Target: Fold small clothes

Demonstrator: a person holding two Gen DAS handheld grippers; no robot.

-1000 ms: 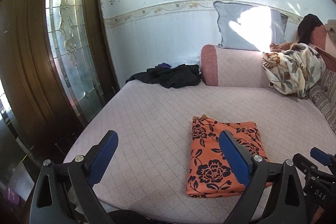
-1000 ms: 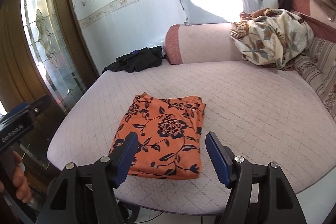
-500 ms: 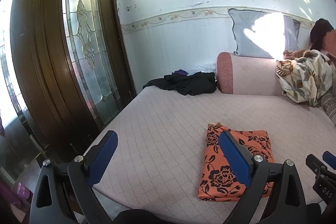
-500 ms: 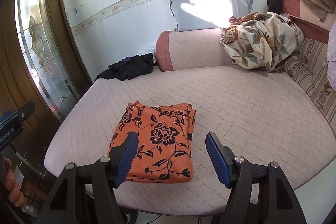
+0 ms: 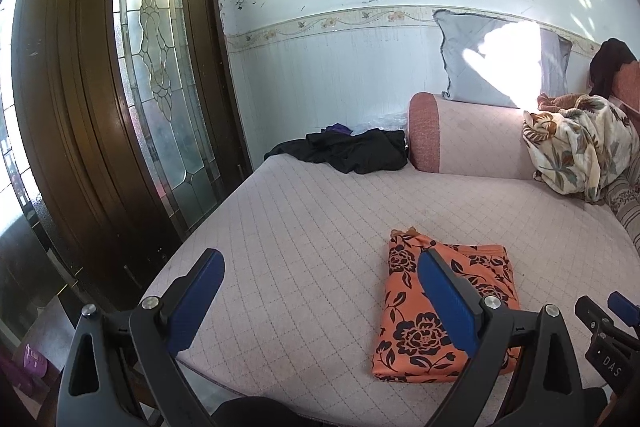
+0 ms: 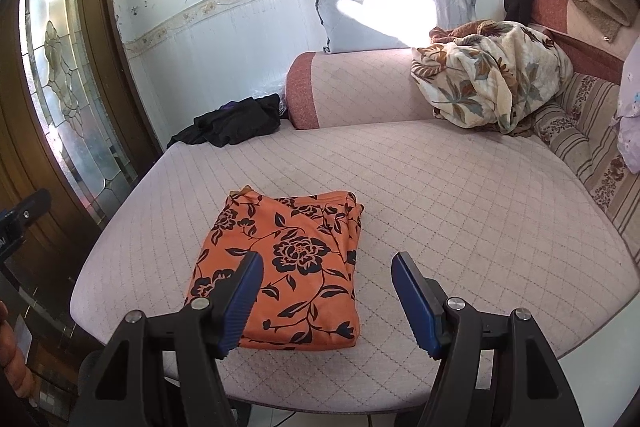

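Note:
An orange garment with black flowers (image 6: pixel 288 263) lies folded into a flat rectangle near the front edge of the pink quilted sofa seat (image 6: pixel 460 211). In the left wrist view the same folded garment (image 5: pixel 404 319) lies to the right, partly behind the right finger. My left gripper (image 5: pixel 320 291) stands open above the seat's front left part, with nothing between its blue pads. My right gripper (image 6: pixel 326 291) is open too, held back from the garment's near right corner and empty. The right gripper's tip (image 5: pixel 612 327) shows at the left wrist view's right edge.
A heap of dark clothes (image 6: pixel 236 123) lies at the seat's back left corner, beside the pink bolster (image 6: pixel 352 87). A flowered blanket (image 6: pixel 492 79) is bunched at the back right, under a grey pillow (image 6: pixel 384 7). A dark wooden door with leaded glass (image 5: pixel 160 75) stands left.
Both grippers drew back slightly from the folded garment and stayed open. The left wrist view swung left, showing more of the door.

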